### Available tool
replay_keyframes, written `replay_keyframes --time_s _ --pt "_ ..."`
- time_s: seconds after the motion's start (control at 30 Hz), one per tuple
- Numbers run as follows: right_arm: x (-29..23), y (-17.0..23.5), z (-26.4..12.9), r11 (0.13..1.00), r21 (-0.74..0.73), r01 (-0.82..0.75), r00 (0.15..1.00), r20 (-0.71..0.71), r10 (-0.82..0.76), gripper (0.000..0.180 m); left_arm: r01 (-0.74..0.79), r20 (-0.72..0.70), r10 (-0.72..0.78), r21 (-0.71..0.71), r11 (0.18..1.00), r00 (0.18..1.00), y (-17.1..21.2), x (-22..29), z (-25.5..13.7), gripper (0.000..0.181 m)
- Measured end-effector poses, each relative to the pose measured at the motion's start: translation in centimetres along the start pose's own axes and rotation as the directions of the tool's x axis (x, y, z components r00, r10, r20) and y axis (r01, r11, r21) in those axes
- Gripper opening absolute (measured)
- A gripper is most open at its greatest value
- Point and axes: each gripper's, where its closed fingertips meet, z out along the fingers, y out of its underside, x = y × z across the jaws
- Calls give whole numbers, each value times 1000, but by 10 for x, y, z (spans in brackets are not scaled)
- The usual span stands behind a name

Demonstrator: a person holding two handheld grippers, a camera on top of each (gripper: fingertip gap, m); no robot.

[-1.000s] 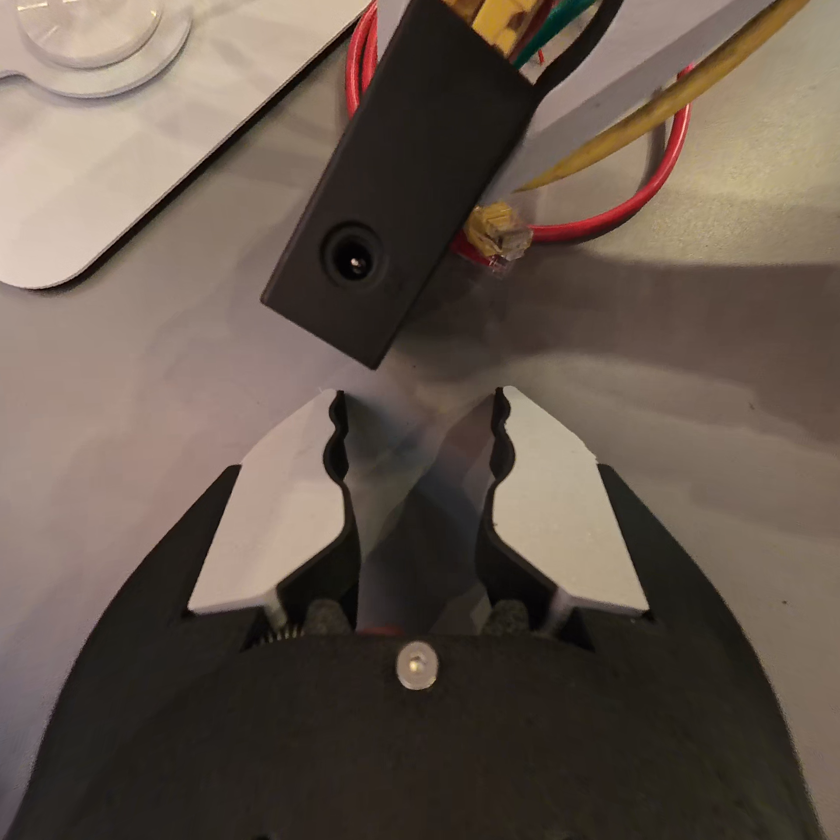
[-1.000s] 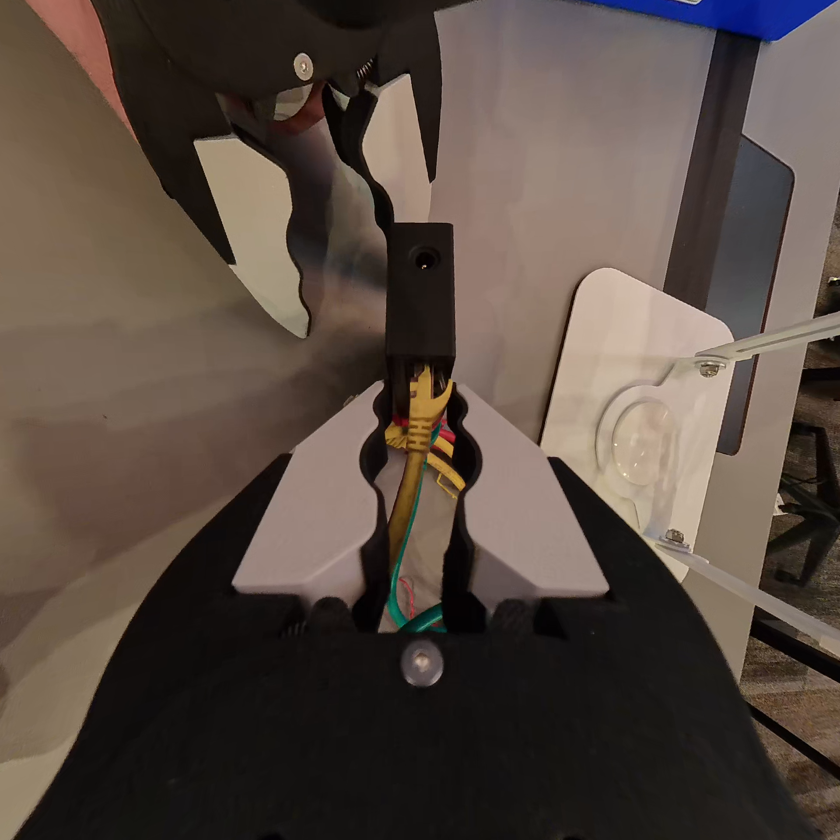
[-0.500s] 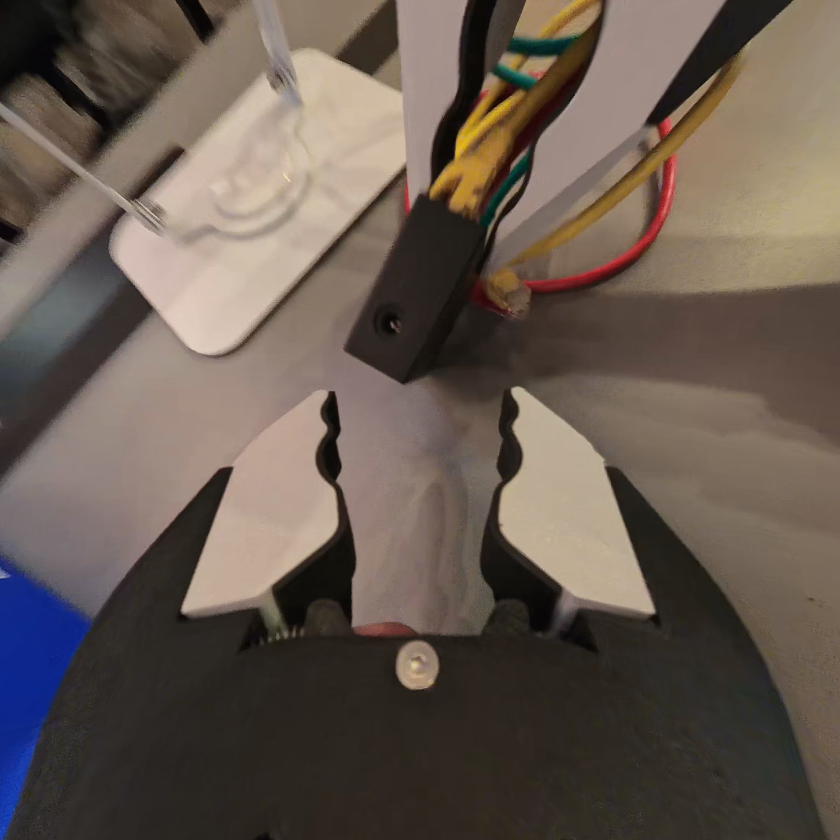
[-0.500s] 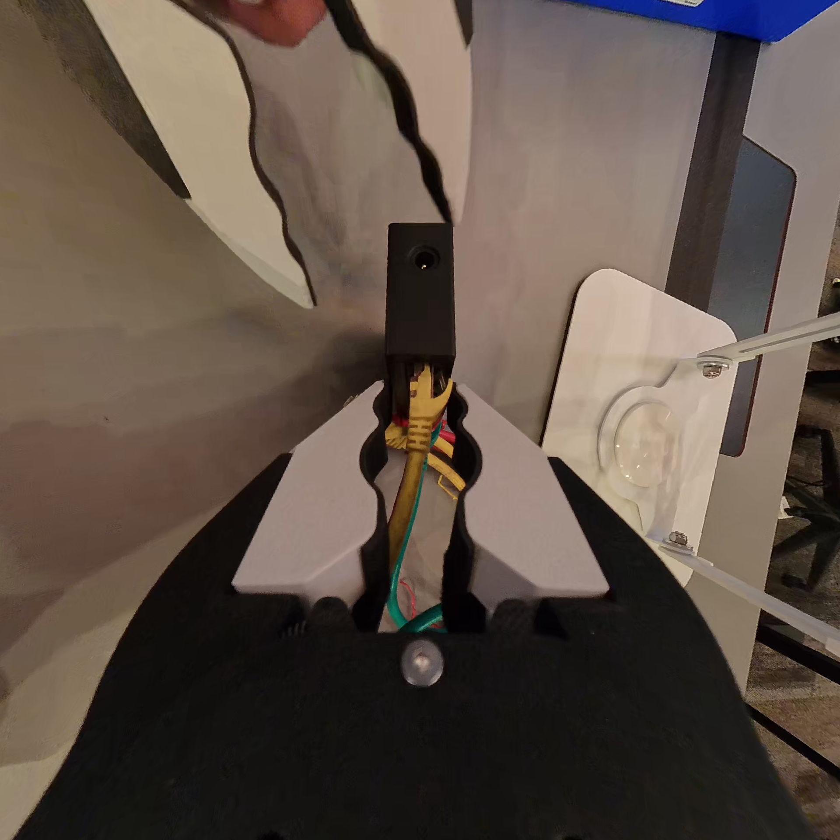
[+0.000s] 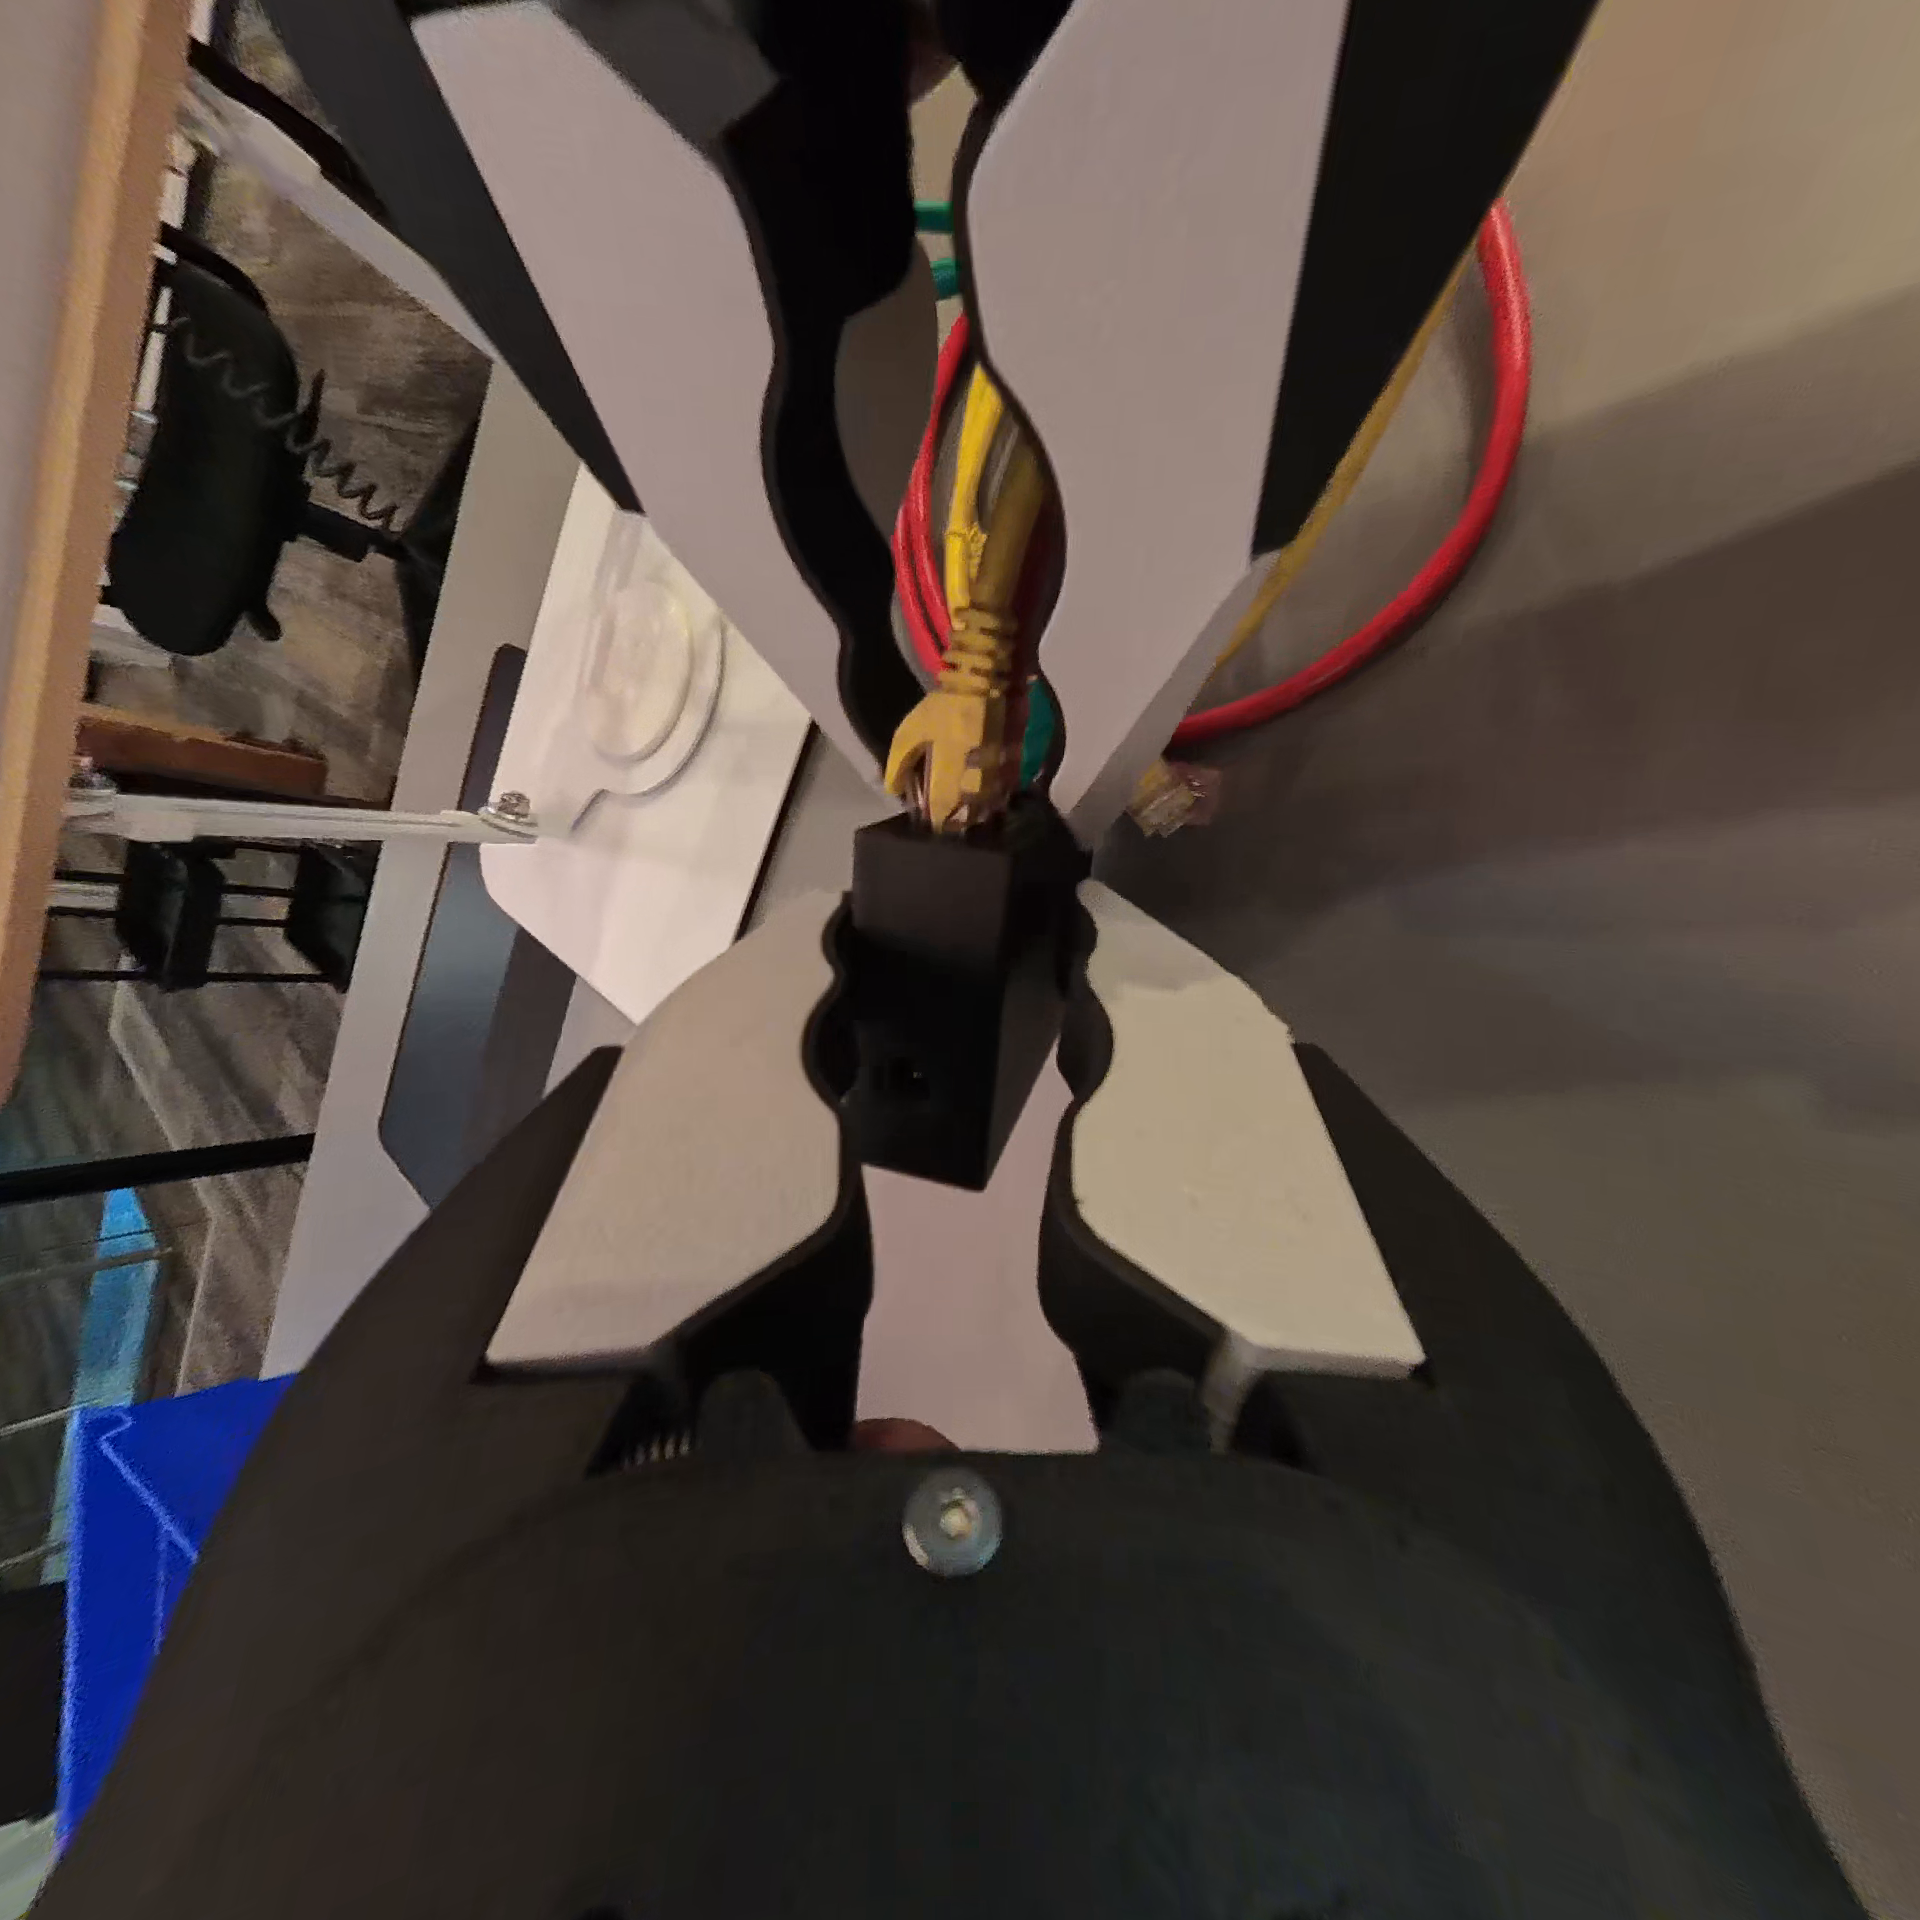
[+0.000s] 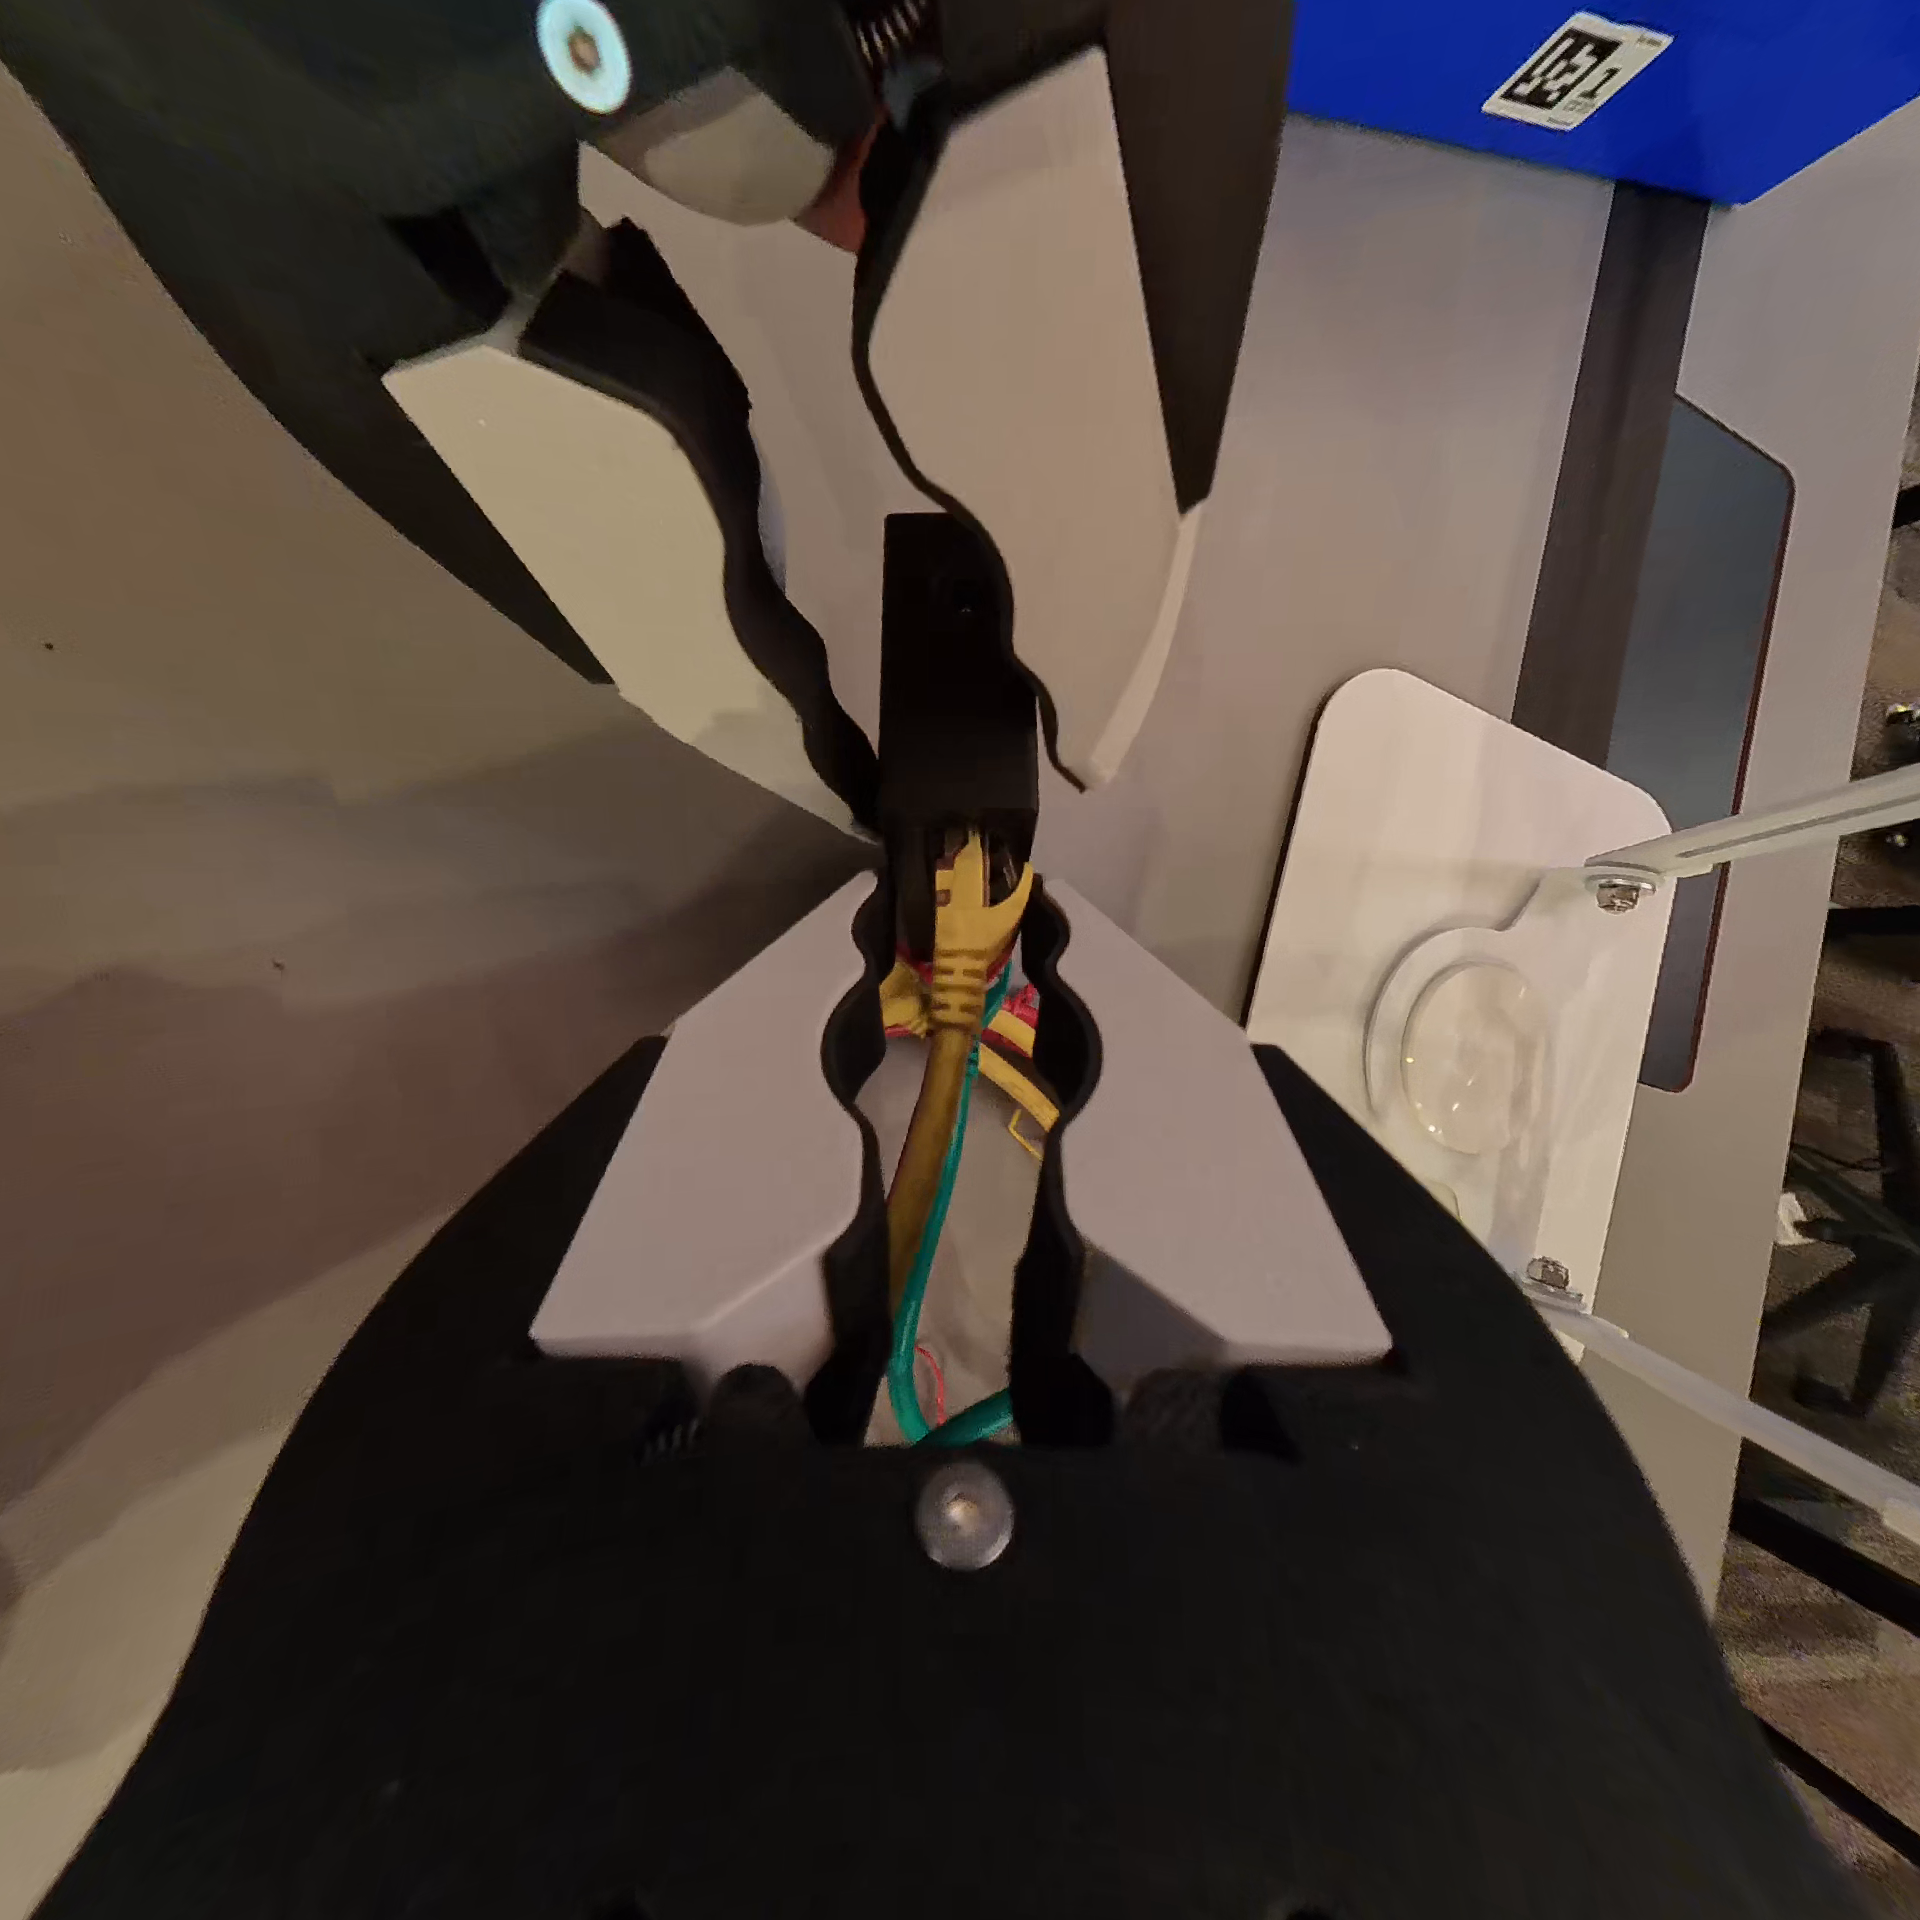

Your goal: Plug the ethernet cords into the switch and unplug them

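On the left we have the left gripper (image 5: 951, 1023), its grey fingers set around the small black rectangular plastic switch (image 5: 940, 997), one finger on each long side, close against it but not clearly clamped, so we cannot tell whether it grips yet. The switch lies straight ahead of that gripper, its long axis running along the fingers, round power socket toward us and ports facing away. From the far end the yellow ethernet cord (image 5: 977, 665) sits plugged in, with a red cord (image 5: 1496, 416) looping on the grey worktop (image 5: 1610, 1039) and a loose yellow plug (image 5: 1169, 800) just beside the switch. Moving right, the right gripper (image 6: 961, 904) faces the ports, fingers drawn in around the yellow cord's boot, apparently pinching it. We judge the pull must run along that shared axis.
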Motion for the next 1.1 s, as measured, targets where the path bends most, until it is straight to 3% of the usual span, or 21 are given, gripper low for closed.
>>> replay_keyframes --time_s 0.27,0.5,0.63,0.9,1.1 --pt "3 -5 -4 997 76 -22 1000 0 22 25 33 -25 -32 38 999 999 0 -1 3 28" --pt "13 -19 -26 985 170 27 996 -88 -12 33 57 -31 -56 32 998 998 1 -8 -3 28" --pt "10 -29 -39 978 182 102 990 -120 -81 19 51 -36 -49 47 998 998 -2 -15 -12 28" --pt "12 -46 -47 963 214 161 976 -178 -124 21 -51 29 51 11 999 998 -4 -26 -30 28" --pt "14 -54 -54 955 217 201 963 -221 -153 12 -105 80 105 -7 994 991 -10 -30 -42 28"
